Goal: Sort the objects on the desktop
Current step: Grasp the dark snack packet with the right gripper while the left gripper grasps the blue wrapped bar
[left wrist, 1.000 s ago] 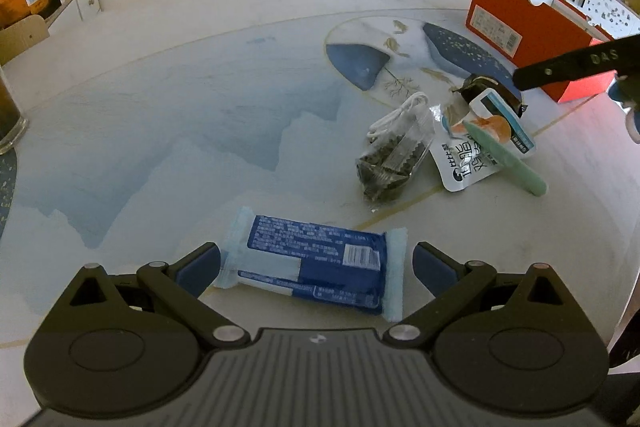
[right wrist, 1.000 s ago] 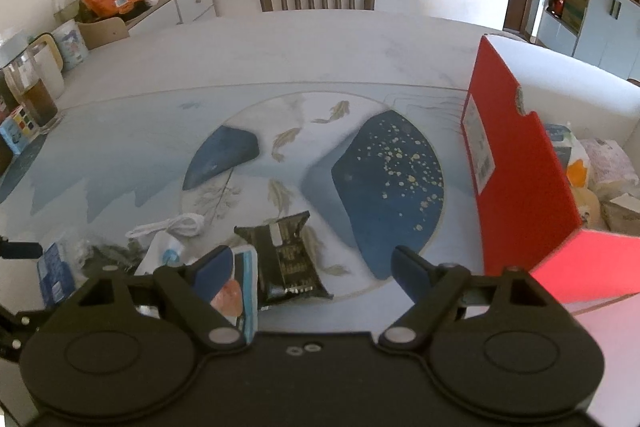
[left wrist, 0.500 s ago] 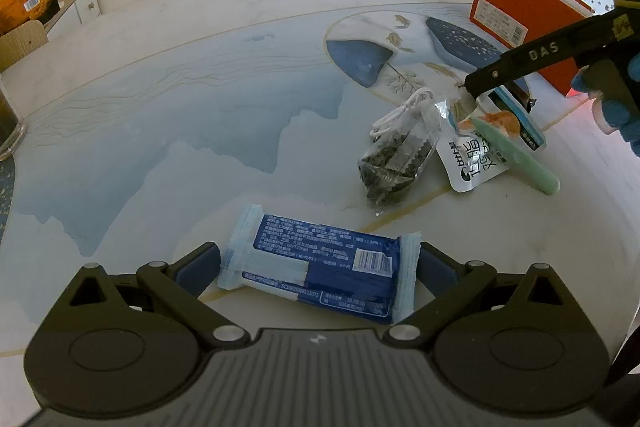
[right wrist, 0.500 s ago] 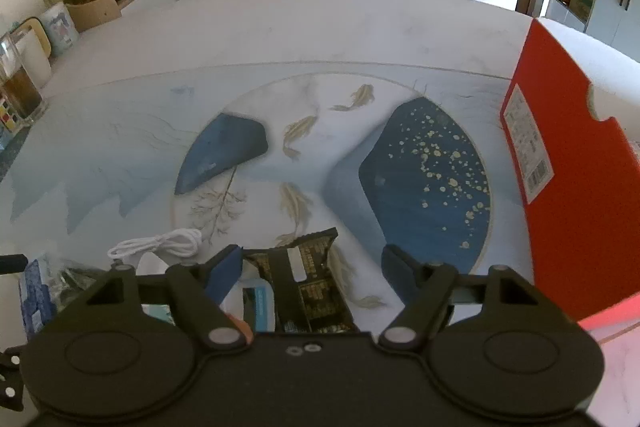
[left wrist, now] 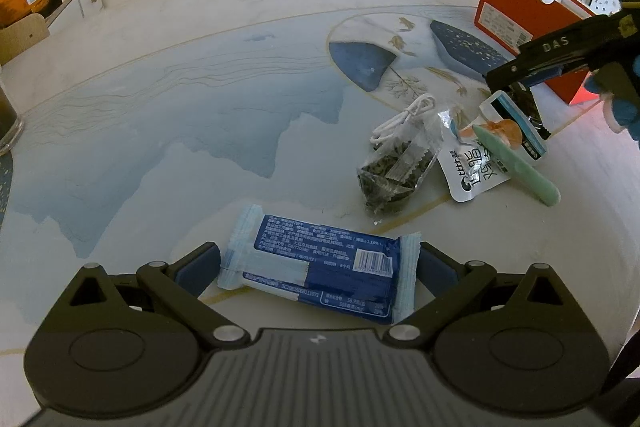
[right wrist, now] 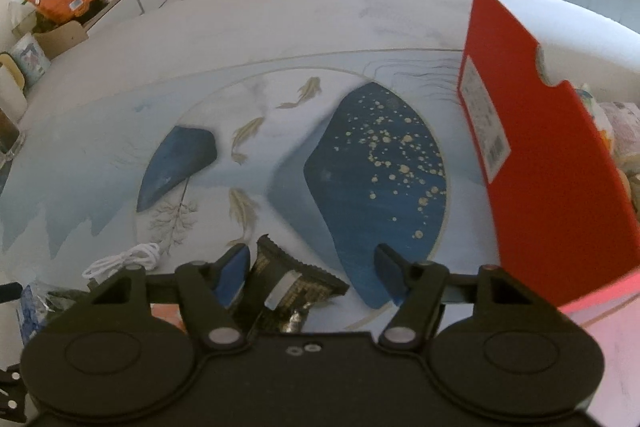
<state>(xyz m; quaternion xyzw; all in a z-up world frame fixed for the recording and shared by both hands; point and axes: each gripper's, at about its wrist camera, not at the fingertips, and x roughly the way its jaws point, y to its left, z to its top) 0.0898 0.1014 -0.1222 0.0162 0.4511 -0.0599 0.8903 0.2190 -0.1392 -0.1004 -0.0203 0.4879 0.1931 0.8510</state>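
Closing around a black snack packet point(right wrist: 294, 287) on the painted table point(right wrist: 280, 27), the right gripper point(right wrist: 312, 267) is seen with one pad beside the packet's edge and the other well clear. A blue wafer packet point(left wrist: 320, 267) is bracketed lengthwise by the left gripper point(left wrist: 320, 265), its fingers wide; whether they press it cannot be told. A red box point(right wrist: 540, 167) stands alongside.

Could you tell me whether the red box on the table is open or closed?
Open. The red box has no lid over its top, and packets lie inside it behind its notched wall.
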